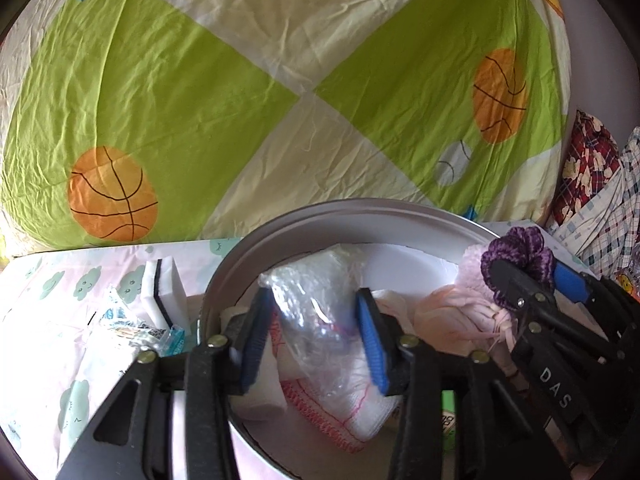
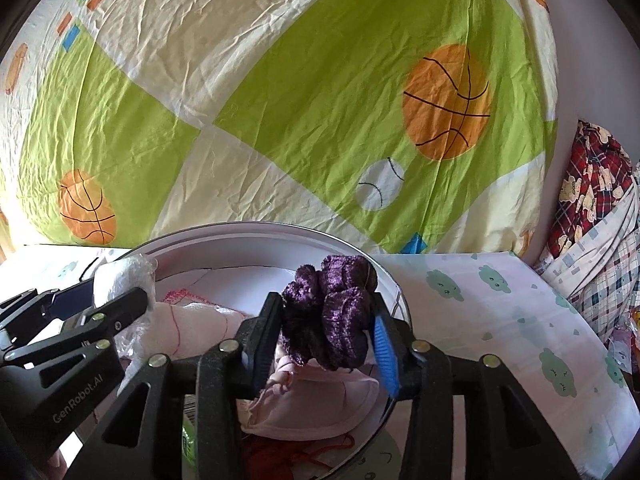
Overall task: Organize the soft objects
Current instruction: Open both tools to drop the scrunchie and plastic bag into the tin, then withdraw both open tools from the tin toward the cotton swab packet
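Both tools hang over the round white metal-rimmed basin (image 1: 224, 276) that stands on the cloud-printed sheet covering the table (image 2: 500, 300), in front of a green and cream bedsheet with basketballs (image 1: 180, 92). The left tool (image 1: 316, 340) stands wide, its blue pads either side of a crinkled clear plastic bag (image 1: 316, 300) that lies on a white cloth with red stitching (image 1: 340, 412) inside the basin; the pads appear clear of the bag, so I judge it released. The right tool (image 2: 326, 340) straddles a purple chenille scrunchie (image 2: 332, 316), held between its fingers above the basin's right half, over a pale pink cloth (image 2: 320, 412). Whether the pads press it is hard to tell. The scrunchie already hangs directly above the basin, so dropping it needs no sideways travel. A white sponge with a black layer (image 1: 166, 292) remains outside, nearest the left tool.
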The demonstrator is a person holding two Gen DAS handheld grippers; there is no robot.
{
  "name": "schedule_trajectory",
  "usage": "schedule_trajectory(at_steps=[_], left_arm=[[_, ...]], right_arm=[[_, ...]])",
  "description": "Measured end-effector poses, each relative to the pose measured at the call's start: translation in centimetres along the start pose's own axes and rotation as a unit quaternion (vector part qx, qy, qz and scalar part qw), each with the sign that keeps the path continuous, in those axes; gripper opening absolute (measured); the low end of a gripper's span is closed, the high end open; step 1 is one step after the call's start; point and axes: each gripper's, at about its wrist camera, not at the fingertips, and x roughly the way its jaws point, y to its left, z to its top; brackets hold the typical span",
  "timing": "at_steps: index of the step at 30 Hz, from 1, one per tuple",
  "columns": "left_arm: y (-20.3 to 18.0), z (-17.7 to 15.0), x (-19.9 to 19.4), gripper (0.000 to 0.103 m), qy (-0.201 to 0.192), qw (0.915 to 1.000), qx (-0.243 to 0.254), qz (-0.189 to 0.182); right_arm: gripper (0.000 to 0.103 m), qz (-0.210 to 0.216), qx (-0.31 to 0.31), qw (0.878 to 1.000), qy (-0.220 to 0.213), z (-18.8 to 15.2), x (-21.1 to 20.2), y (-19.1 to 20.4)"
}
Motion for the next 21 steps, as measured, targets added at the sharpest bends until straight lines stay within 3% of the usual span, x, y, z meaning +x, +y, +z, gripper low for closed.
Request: schedule_trajectory(at_steps=[1, 3, 7, 15, 21], left_arm=[[0.1, 0.0, -0.2, 0.088, -0.002, 1.0, -0.001, 0.009], [0.5, 0.0, -0.8, 0.102, -0.014, 0.9992, -0.005, 0.038], [1.4, 0.3, -2.2, 0.103, -0.036, 0.9985, -0.009, 0.041], [4.7, -0.5, -5.0, 0.103, -0.066, 0.9939, -0.034, 0.081], [7.4, -2.0, -6.5, 0.103, -0.109, 0.9841, -0.047, 0.133]], right_arm=[[0.067, 0.0, 0.0, 1.0, -0.003, 0.0, -0.1, 0.1], [0.071, -0.013, 0.001, 1.0, -0.02, 0.1, -0.7, 0.0], [0.085, -0.013, 0.027, 0.998, -0.06, 0.5, -2.1, -0.7], [0.086, -0.02, 0.064, 0.993, -0.094, 0.6, -3.7, -1.5], [0.086, -0.054, 0.126, 0.979, -0.148, 0.2, -6.0, -3.6]])
